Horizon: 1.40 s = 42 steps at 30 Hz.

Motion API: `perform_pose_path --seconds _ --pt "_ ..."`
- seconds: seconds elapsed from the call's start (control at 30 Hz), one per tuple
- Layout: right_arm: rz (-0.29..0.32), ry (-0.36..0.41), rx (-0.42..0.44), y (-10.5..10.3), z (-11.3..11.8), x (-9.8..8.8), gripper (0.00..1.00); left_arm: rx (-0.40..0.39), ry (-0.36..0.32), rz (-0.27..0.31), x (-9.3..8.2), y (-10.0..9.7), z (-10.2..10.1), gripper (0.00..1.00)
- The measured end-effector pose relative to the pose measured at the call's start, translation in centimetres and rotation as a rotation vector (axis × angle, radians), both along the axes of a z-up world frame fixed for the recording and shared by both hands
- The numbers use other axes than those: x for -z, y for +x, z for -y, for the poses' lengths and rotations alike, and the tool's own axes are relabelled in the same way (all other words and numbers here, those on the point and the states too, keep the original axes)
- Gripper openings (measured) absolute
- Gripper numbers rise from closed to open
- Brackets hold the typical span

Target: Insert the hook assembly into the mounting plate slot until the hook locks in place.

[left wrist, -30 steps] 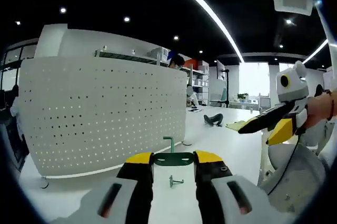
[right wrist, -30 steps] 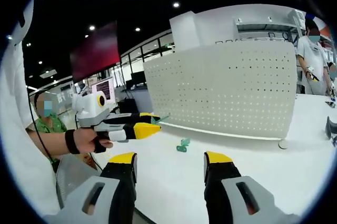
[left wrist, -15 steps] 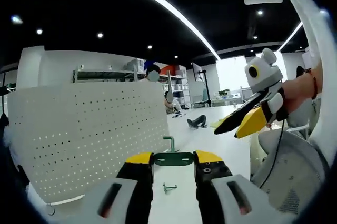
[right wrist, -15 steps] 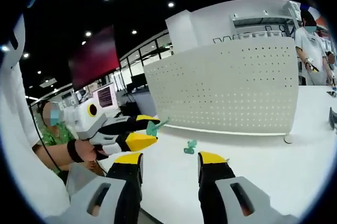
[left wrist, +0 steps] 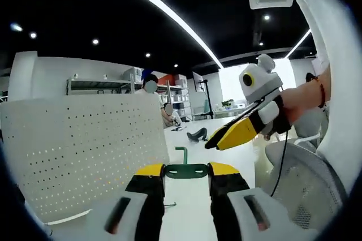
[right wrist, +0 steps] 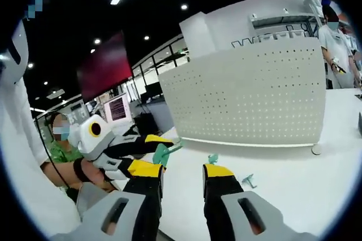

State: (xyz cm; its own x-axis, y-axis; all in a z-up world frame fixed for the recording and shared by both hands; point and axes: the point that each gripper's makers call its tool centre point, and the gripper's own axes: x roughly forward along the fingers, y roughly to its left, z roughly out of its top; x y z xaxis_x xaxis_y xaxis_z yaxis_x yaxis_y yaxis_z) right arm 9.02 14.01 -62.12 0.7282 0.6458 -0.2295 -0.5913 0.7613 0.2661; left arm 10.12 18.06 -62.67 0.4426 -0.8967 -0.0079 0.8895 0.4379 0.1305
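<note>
The flat green metal plate with a hook [left wrist: 186,170] is pinched in the left gripper [left wrist: 186,172], held up so it can be reached. The right gripper [right wrist: 182,172] is near it, jaws slightly apart, holding nothing.

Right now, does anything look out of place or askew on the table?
Somewhat: two small green hook parts lie loose on the white table, apart from the green plate clamped in the left hand-held gripper. Nothing looks spilled or damaged.
</note>
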Motion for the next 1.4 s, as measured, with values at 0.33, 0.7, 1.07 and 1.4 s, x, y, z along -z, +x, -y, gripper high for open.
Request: perform_pose_path --seconds 0.33,0.7,1.07,1.4 --pt "-0.041 0.077 -0.052 0.0 -1.4 -0.2 0.17 0.058 0.007 0.011 0.0 -1.6 0.8 0.31" --pt "-0.094 0.121 -0.118 -0.8 -1.8 0.1 0.11 0.159 0.002 0.018 -0.3 -3.6 2.1 0.31" --pt "-0.198 0.167 -0.232 -2.5 -1.9 0.3 0.09 0.259 0.022 0.03 -0.2 -5.3 2.4 0.31" --pt "-0.248 0.189 -0.26 -3.2 -2.5 0.3 0.01 0.27 0.065 0.032 0.4 -5.3 2.5 0.31"
